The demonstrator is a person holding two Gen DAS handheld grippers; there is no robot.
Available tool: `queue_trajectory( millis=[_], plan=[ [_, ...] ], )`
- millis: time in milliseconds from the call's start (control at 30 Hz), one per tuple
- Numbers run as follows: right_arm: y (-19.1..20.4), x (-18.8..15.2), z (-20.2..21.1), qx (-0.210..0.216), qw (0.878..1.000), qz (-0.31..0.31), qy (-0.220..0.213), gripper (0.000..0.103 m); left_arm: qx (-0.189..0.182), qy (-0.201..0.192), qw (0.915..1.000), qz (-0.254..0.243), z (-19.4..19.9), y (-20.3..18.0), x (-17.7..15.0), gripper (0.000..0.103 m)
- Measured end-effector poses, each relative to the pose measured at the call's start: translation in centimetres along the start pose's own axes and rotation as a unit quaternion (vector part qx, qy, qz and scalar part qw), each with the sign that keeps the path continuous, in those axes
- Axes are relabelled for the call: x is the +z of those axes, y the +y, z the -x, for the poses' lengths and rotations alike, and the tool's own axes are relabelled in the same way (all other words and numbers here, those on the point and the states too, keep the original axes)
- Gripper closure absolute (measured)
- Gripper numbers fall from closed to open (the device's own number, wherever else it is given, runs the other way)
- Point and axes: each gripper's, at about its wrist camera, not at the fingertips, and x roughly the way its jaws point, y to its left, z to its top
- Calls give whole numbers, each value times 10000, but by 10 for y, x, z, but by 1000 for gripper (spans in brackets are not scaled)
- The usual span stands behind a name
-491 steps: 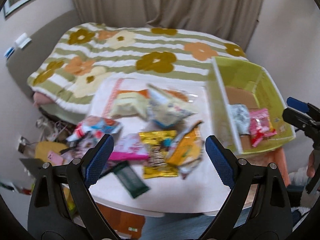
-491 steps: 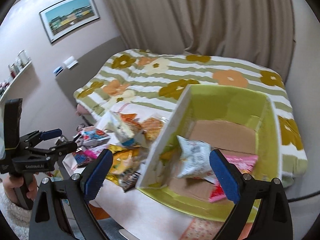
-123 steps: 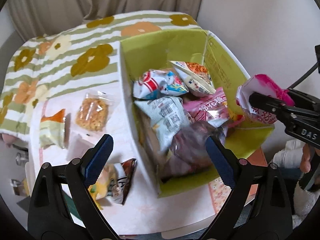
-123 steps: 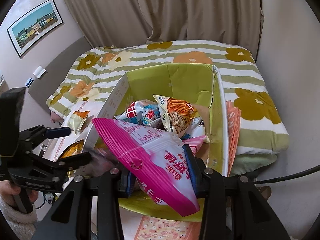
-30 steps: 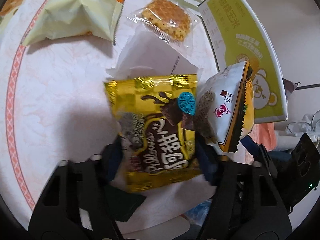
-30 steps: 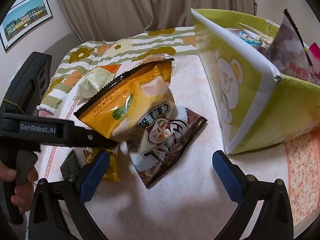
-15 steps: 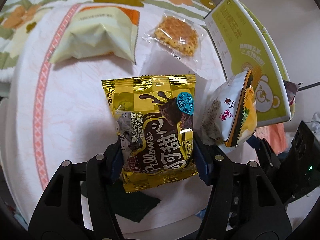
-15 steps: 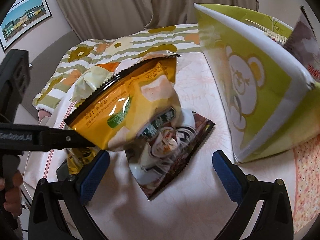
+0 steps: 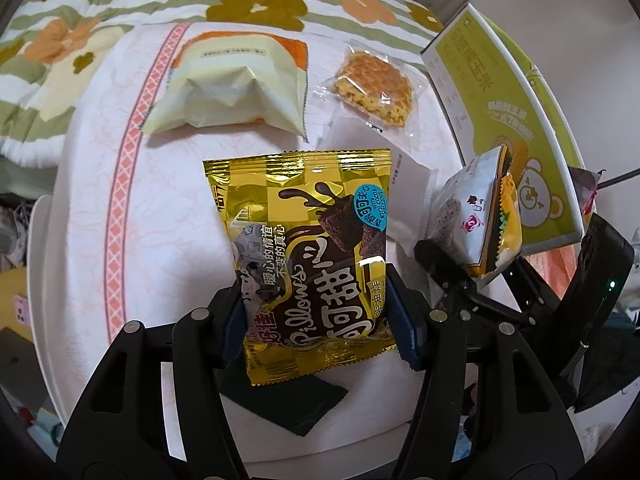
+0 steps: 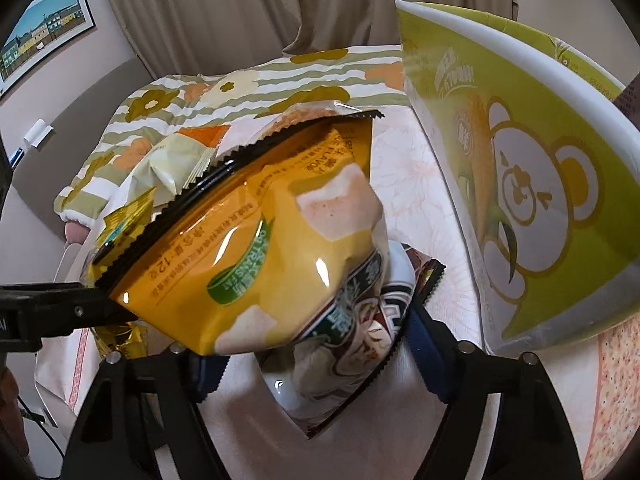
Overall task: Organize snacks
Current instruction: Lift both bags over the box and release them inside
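The left gripper (image 9: 320,316) clamps the lower part of a gold chocolate-pillow snack bag (image 9: 308,256), holding it raised above the pink-patterned tablecloth (image 9: 168,184). Beside it, the right gripper (image 10: 308,354) has just been closing its jaws around two packets at once, an orange chip bag (image 10: 256,248) and a brown-and-white packet (image 10: 360,344) under it (whether the pads already press on them cannot be told). On the table behind lie a pale yellow snack bag (image 9: 228,88) and a clear-wrapped waffle biscuit (image 9: 372,84), apart from each other. A dark green packet (image 9: 296,404) lies flat under the gold bag. The green bear-printed box (image 10: 520,184) stands at the table's right edge.
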Motion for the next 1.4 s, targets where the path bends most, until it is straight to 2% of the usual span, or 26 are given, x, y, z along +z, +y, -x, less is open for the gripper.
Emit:
queue_trajectory(
  millis=[200, 433, 800, 1067, 1267, 1400],
  plan=[
    [3, 1, 17, 26, 10000, -38, -58, 32, 2, -120, 9999, -73, 19, 1, 1, 46],
    [13, 17, 68, 21, 9994, -54, -346, 33, 101, -494, 9977, -455, 62, -17, 9, 46],
    [-3, 58, 157, -128, 9949, -392, -920, 33, -113, -1099, 9860, -1248, 126, -86, 36, 46],
    [-65, 91, 186, -84, 9911, -573, -1202, 33, -241, -1308, 9782, -1597, 125, -164, 63, 46],
    [-141, 115, 193, -137, 9902, -566, -1267, 33, -300, -1366, 9779, -1552, 95, -232, 91, 46],
    [-191, 130, 186, -160, 9917, -531, -1157, 33, -338, -1282, 9803, -1462, 62, -274, 111, 46]
  ],
)
